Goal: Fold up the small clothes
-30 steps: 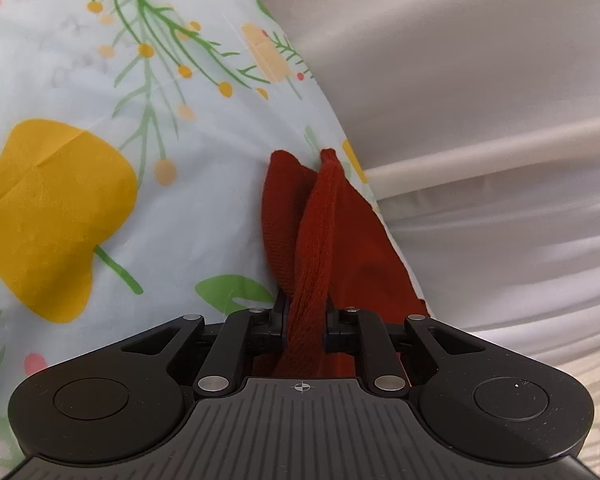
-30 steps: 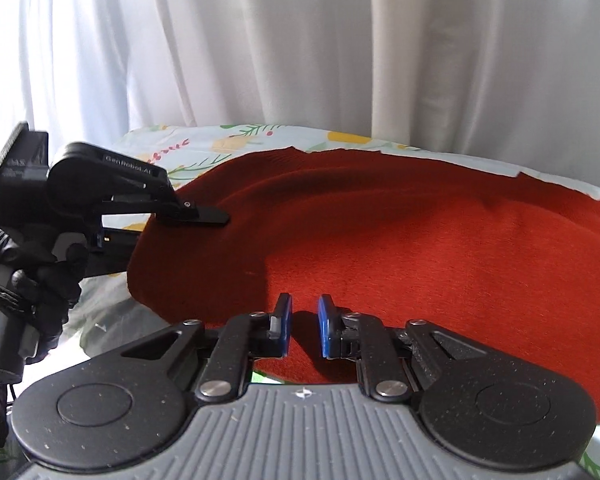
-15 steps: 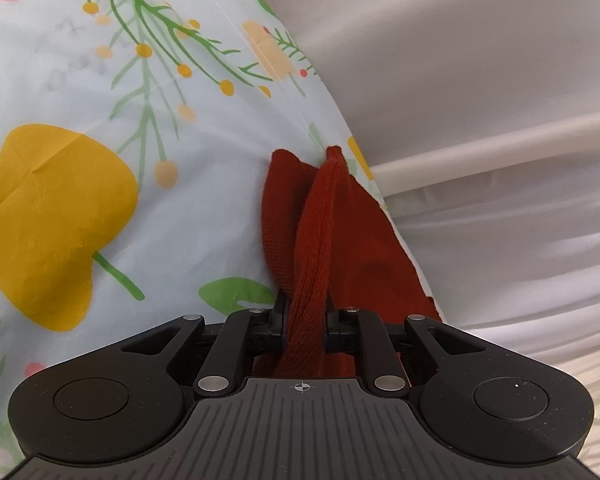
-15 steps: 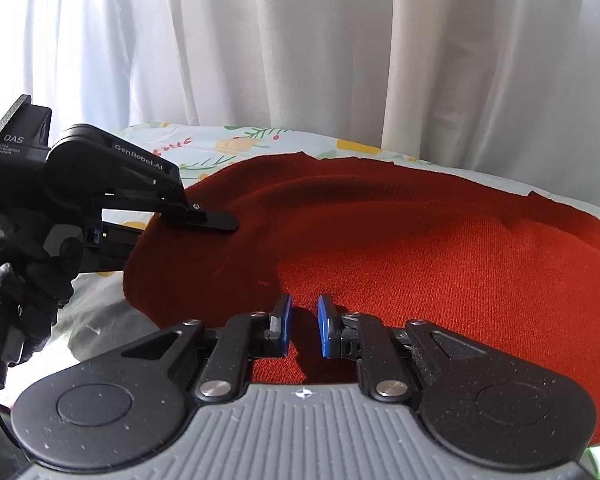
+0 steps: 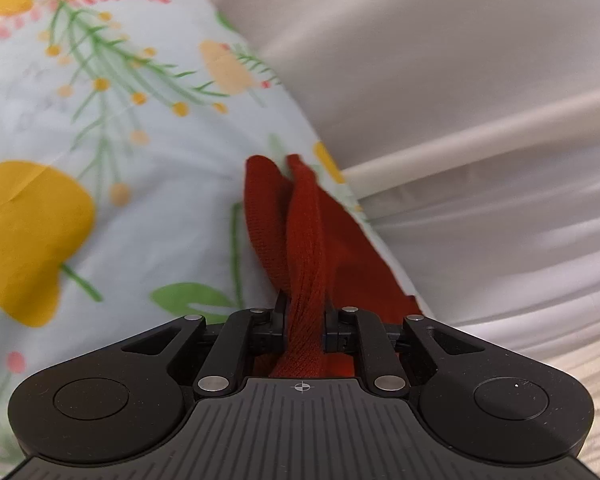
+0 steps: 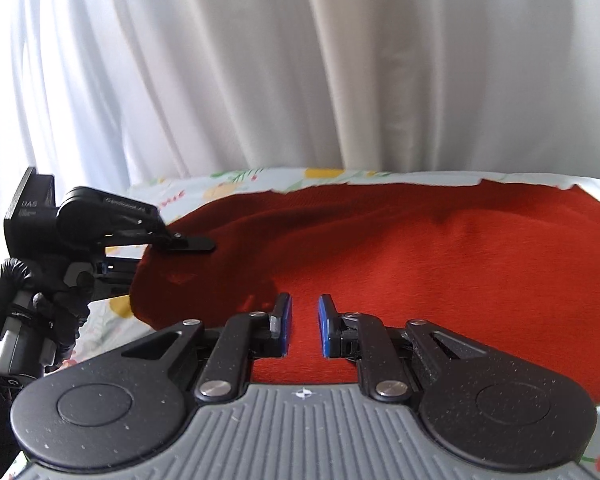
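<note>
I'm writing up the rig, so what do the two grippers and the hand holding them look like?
The left gripper is all black with a ribbed black body, silver pivot pins and white lettering on its side. The right gripper has a ribbed grey body, speckled black linkage arms and blue pads. The left hand wears a black glove.

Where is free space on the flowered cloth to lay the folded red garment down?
Free: the flowered cloth on the left gripper's side of the red garment, and a thin strip between it and the white curtain. Crowded: the middle, which the garment covers, both grippers at its near edge.
</note>
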{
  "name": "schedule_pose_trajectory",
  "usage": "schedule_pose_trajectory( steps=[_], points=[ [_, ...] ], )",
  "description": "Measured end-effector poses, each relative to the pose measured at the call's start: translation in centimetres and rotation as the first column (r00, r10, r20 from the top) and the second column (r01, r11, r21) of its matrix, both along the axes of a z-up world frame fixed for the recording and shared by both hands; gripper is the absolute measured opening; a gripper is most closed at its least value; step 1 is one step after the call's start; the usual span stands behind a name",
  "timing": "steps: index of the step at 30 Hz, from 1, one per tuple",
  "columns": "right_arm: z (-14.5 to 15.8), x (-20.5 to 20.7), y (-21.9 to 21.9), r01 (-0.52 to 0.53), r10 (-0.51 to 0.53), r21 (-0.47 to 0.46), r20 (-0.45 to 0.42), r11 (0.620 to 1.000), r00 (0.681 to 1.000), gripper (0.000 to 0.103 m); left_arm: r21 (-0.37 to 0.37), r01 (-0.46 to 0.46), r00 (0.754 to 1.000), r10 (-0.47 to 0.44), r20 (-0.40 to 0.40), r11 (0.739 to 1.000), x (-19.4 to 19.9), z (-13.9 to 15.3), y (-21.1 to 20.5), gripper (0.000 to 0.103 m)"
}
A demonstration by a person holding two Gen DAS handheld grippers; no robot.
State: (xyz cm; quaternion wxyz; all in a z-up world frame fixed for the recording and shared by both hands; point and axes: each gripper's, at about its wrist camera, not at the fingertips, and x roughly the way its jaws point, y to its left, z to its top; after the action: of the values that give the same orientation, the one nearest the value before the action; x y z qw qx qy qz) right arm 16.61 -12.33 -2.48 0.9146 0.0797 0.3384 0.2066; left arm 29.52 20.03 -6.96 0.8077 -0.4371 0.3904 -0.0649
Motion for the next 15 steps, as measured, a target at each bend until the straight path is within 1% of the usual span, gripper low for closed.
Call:
schedule_pose_trajectory(
  steps=[2, 5, 7, 9, 10, 12, 15],
  points=[
    [0.4, -0.2, -1.7, 0.051, -0.051, 0.015, -0.005, 0.999, 0.999, 0.014, 0.023, 0.025, 0.999, -0.025, 0.022, 0.999, 0.4, 1.5, -1.3, 0.014],
    [0.7, -0.5, -4.1, 0.111, -0.111, 0.056, -0.011, 0.992, 0.994, 0.014, 0.068, 0.075, 0.995, -0.08, 0.06, 0.995, 1.3, 3.5, -4.5, 0.014],
    [0.9, -0.9, -5.2, 0.145, -0.144, 0.061, -0.007, 0.988, 0.989, 0.014, 0.112, 0.109, 0.991, -0.117, 0.069, 0.988, 1.9, 4.3, -7.0, 0.014],
    [0.9, -1.3, -6.1, 0.169, -0.169, 0.057, -0.005, 0.984, 0.986, 0.014, 0.164, 0.152, 0.984, -0.164, 0.065, 0.975, 2.6, 4.4, -10.0, 0.014],
    [0.9, -1.5, -6.6, 0.18, -0.179, 0.057, -0.011, 0.982, 0.984, 0.014, 0.188, 0.173, 0.98, -0.187, 0.06, 0.967, 2.8, 4.2, -11.5, 0.014],
    [0.8, -1.7, -7.4, 0.2, -0.199, 0.06, -0.023, 0.978, 0.98, 0.014, 0.252, 0.226, 0.97, -0.242, 0.036, 0.941, 3.2, 3.5, -14.6, 0.014],
    [0.7, -2.0, -8.6, 0.228, -0.227, 0.061, -0.037, 0.972, 0.973, 0.014, 0.347, 0.288, 0.951, -0.309, 0.004, 0.893, 3.1, 2.2, -18.6, 0.014]
  ],
)
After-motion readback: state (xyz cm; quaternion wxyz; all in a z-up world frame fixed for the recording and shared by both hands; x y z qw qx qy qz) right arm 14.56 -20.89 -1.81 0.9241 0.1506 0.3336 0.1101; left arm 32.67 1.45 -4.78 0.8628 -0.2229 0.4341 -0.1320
